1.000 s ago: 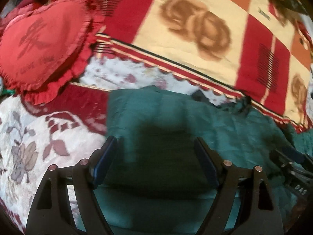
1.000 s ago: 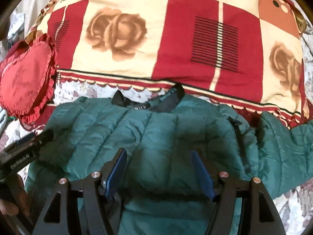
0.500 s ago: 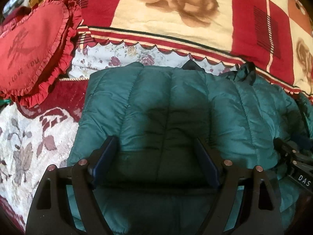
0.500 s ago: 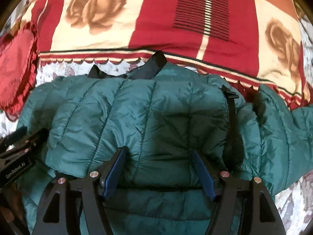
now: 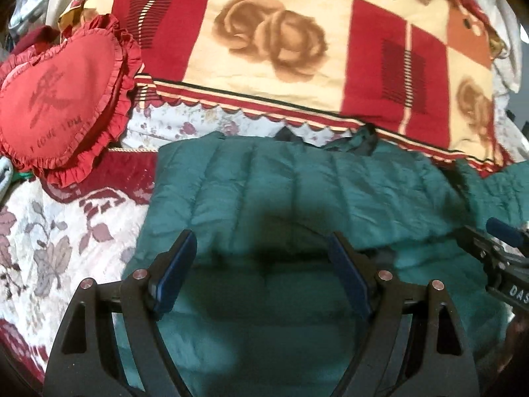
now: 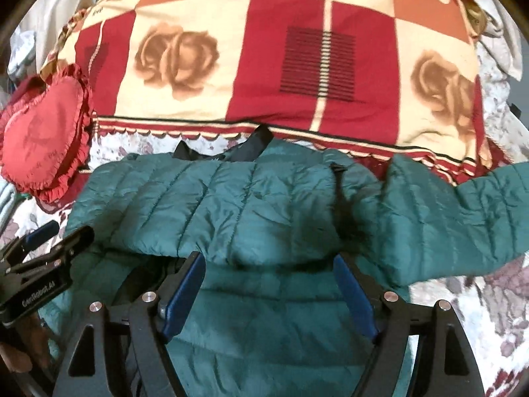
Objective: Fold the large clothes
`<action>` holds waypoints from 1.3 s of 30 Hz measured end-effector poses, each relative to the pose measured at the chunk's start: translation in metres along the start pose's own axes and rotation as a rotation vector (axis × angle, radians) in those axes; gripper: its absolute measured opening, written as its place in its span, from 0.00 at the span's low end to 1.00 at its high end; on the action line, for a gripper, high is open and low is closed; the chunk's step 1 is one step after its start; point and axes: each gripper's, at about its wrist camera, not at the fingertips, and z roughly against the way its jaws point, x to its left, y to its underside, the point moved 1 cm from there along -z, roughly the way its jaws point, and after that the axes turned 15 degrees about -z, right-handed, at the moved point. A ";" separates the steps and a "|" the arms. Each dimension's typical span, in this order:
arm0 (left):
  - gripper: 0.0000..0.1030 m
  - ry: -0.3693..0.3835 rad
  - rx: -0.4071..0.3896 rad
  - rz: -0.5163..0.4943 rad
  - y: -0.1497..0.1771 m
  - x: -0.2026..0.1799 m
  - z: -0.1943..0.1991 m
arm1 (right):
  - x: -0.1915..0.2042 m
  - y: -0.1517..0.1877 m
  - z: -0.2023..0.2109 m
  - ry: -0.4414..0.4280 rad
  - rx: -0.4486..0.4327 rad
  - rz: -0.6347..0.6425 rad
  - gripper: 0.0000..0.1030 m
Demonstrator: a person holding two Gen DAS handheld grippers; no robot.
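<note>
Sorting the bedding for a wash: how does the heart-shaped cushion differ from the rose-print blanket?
The heart cushion is plain red with a ruffled edge; the rose blanket is checked in red, cream and orange. The cushion is small and lies at the left; the blanket spreads wide behind the green jacket. Both carry lettering.

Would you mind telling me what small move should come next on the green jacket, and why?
Probably take the right gripper over to the sleeve and grip it. Both grippers are open and hold nothing, the left gripper included. The green jacket already has a flap folded across its body, while that sleeve lies spread out to the right over the bedspread, so it looks like the part left to fold in.
</note>
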 end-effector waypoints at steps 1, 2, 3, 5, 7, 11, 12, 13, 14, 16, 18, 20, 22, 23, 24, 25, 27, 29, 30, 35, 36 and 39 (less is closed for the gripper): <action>0.80 0.013 0.000 0.005 0.001 -0.002 0.002 | -0.003 0.000 0.004 0.000 -0.006 -0.006 0.75; 0.80 0.033 0.000 0.015 0.003 -0.005 0.005 | -0.009 -0.001 0.008 0.004 -0.013 -0.015 0.75; 0.80 0.055 0.001 0.025 0.004 -0.009 0.009 | -0.014 -0.003 0.010 0.012 -0.018 -0.020 0.76; 0.79 0.085 0.006 0.032 0.006 -0.017 0.012 | -0.026 -0.005 0.015 0.034 -0.027 -0.036 0.76; 0.80 0.090 0.003 0.019 0.007 -0.026 0.016 | -0.038 -0.007 0.017 0.050 -0.025 -0.056 0.76; 0.80 0.090 -0.002 -0.014 0.006 -0.042 0.020 | -0.057 -0.008 0.024 0.071 -0.039 -0.078 0.76; 0.80 0.098 -0.001 -0.013 0.005 -0.044 0.021 | -0.062 -0.008 0.025 0.079 -0.044 -0.082 0.76; 0.80 0.103 -0.001 -0.012 0.006 -0.045 0.021 | -0.065 -0.008 0.026 0.082 -0.046 -0.087 0.76; 0.80 0.107 0.000 -0.012 0.006 -0.047 0.022 | -0.070 -0.009 0.026 0.085 -0.046 -0.095 0.76; 0.80 0.111 0.005 -0.017 0.008 -0.051 0.022 | -0.079 -0.010 0.027 0.094 -0.049 -0.109 0.76; 0.80 0.114 0.013 -0.019 0.010 -0.054 0.021 | -0.090 -0.013 0.029 0.110 -0.055 -0.115 0.76; 0.80 0.121 0.020 -0.015 0.013 -0.056 0.020 | -0.098 -0.016 0.030 0.122 -0.060 -0.121 0.76; 0.80 0.128 0.027 -0.006 0.016 -0.057 0.019 | -0.109 -0.019 0.031 0.137 -0.061 -0.132 0.76; 0.80 0.133 0.030 0.000 0.017 -0.057 0.018 | -0.114 -0.020 0.031 0.143 -0.061 -0.137 0.76; 0.80 0.137 0.032 0.005 0.017 -0.058 0.018 | -0.118 -0.021 0.031 0.148 -0.061 -0.142 0.77; 0.79 0.139 0.035 0.011 0.018 -0.058 0.017 | -0.122 -0.022 0.031 0.155 -0.060 -0.146 0.77; 0.80 0.146 0.036 0.026 0.018 -0.057 0.016 | -0.128 -0.024 0.031 0.163 -0.059 -0.151 0.77; 0.80 0.154 0.039 0.038 0.018 -0.057 0.016 | -0.133 -0.026 0.032 0.168 -0.060 -0.154 0.77; 0.80 0.157 0.042 0.041 0.018 -0.057 0.015 | -0.135 -0.027 0.032 0.171 -0.062 -0.156 0.77; 0.80 0.166 0.046 0.047 0.020 -0.058 0.017 | -0.149 -0.033 0.033 0.196 -0.071 -0.164 0.77; 0.80 0.168 0.045 0.049 0.021 -0.058 0.018 | -0.151 -0.034 0.033 0.201 -0.072 -0.164 0.77; 0.80 0.170 0.048 0.056 0.024 -0.056 0.018 | -0.161 -0.039 0.034 0.222 -0.077 -0.167 0.77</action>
